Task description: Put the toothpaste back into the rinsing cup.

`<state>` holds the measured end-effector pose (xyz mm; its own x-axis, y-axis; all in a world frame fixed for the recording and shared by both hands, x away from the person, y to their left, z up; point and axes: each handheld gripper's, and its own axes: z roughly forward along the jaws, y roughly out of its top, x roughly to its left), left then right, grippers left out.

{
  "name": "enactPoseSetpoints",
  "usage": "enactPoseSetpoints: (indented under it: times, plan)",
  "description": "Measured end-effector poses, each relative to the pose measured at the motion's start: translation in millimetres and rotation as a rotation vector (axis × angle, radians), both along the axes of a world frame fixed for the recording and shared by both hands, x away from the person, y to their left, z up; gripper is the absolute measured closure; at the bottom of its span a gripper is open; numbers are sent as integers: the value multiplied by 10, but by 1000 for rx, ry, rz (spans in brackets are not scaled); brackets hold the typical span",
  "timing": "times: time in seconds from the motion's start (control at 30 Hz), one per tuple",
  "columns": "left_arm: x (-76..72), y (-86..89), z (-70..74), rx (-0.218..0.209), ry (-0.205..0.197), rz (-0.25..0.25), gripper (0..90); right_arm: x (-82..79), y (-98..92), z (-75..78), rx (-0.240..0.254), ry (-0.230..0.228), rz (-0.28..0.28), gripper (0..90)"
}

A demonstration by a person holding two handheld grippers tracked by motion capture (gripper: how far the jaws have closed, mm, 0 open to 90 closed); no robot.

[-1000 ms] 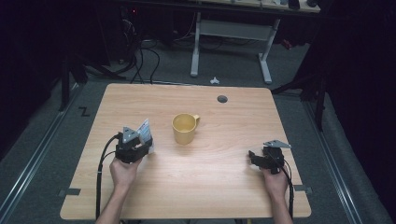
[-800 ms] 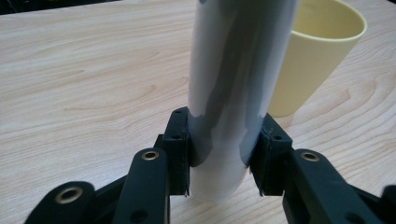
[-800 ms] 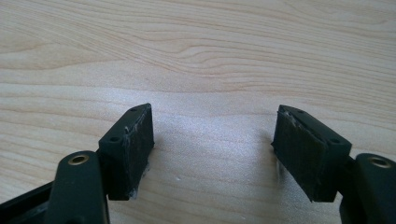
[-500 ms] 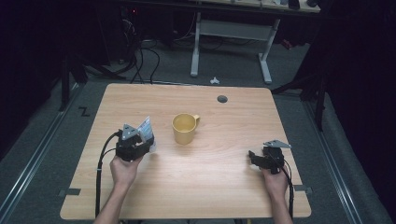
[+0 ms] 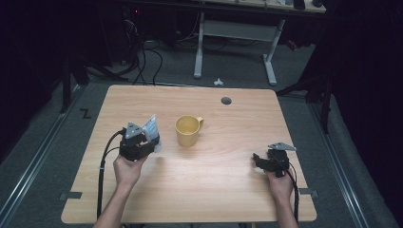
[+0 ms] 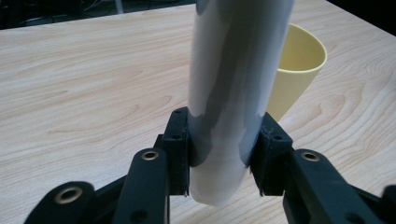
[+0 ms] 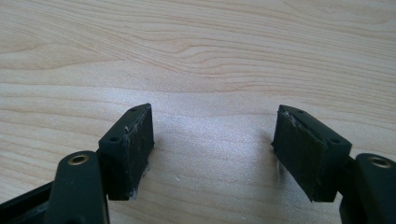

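Observation:
My left gripper (image 5: 151,141) is shut on a white, pale-blue tube (image 5: 151,129), which stands up between the jaws just left of a yellow mug (image 5: 188,130). In the left gripper view both pads clamp the tube (image 6: 233,88) near its lower end, and the mug (image 6: 294,74) stands right behind it; the gripper (image 6: 219,151) hovers low over the table. My right gripper (image 5: 257,159) rests at the table's front right, far from the mug. In the right gripper view, it (image 7: 212,149) stands open over bare wood with nothing between the pads.
The light wooden table (image 5: 228,190) has a round grey cable port (image 5: 226,100) near its far edge. Behind the table stand a white desk frame (image 5: 237,33) and cables on a dark floor. Cables trail from both grippers toward the near edge.
The left hand has shifted the tube slightly toward the mug. The right hand has stayed still.

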<state>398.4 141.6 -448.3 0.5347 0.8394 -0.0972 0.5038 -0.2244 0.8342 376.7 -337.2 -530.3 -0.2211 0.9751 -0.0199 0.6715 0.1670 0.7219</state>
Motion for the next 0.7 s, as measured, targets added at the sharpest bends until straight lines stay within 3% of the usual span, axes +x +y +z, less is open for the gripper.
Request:
enactPoseSetpoints:
  times: [0.7]
  plan:
    - [62,-130,169,3,-28,-46,632,0,0,0,0,0,0,291]
